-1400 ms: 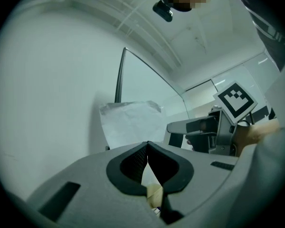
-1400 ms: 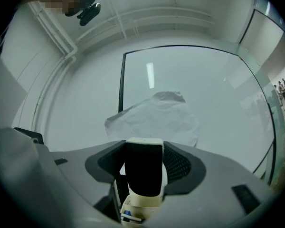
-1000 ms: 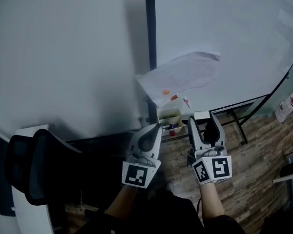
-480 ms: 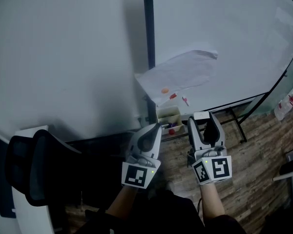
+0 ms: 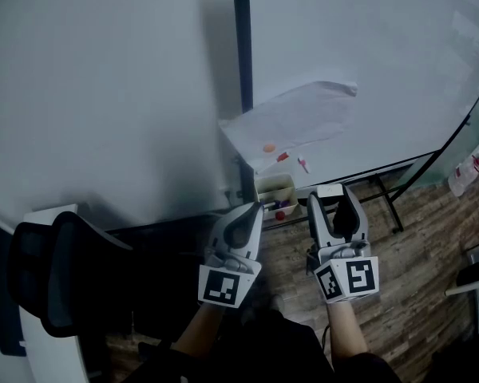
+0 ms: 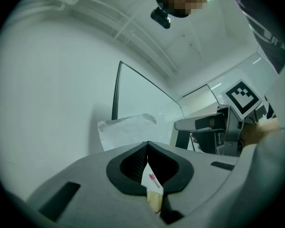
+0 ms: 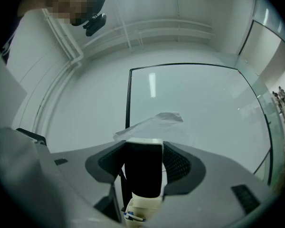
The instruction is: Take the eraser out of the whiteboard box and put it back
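The eraser (image 7: 142, 167), a black block with a white back, stands upright between the jaws of my right gripper (image 7: 143, 151), which is shut on it. In the head view the eraser's white end (image 5: 330, 191) shows at the right gripper's (image 5: 334, 195) tips, just right of the pale whiteboard box (image 5: 275, 190) that hangs below the board. That box (image 7: 141, 209) lies directly beneath the eraser, with markers in it. My left gripper (image 5: 253, 211) hovers left of the box, its jaw tips meeting with nothing held (image 6: 147, 145).
A whiteboard (image 5: 367, 78) on a black stand (image 5: 387, 202) fills the far side, with a crumpled paper sheet (image 5: 295, 122) stuck to it. A black office chair (image 5: 56, 270) stands at the lower left. Wooden floor (image 5: 431, 262) lies to the right.
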Demonstrator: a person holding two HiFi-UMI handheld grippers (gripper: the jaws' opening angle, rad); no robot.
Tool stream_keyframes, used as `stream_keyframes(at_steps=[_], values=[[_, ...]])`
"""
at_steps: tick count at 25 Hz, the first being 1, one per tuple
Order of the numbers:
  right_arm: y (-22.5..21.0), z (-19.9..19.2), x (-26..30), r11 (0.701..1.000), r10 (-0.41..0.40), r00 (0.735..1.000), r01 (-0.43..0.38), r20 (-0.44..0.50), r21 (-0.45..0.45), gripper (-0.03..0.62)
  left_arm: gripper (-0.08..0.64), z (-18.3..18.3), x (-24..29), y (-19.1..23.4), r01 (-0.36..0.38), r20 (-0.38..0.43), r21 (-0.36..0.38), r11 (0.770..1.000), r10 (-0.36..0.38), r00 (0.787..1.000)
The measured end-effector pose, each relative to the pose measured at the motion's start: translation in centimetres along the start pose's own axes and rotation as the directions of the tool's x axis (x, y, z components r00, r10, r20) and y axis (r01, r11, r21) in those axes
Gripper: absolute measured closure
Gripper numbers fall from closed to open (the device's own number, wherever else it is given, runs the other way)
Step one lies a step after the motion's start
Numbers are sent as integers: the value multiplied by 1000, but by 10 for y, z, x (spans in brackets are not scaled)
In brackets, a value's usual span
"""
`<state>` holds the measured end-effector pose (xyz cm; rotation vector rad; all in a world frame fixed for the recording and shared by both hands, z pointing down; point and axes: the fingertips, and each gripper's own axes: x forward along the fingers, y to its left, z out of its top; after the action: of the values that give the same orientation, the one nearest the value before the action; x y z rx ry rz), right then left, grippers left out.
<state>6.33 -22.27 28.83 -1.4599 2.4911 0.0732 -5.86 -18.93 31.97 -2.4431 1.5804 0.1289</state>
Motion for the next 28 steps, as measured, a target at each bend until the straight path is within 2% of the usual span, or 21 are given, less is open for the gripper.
stream_keyframes(at_steps=[8,22,28], values=[[-5,-26,16,999,11,999,-9,-48,31,359,555,-20,8,10,-17,-40,-19,1000,16,999],[-19,-137,50,992,38,983,-16,-178,125,359,555,-89,31,24,-41,-158,-83,996,28,987],[-21,-156,55,991,56,979,-31,-195,131,359,555,-106,34,26,-59,-186,-98,993,40,982]])
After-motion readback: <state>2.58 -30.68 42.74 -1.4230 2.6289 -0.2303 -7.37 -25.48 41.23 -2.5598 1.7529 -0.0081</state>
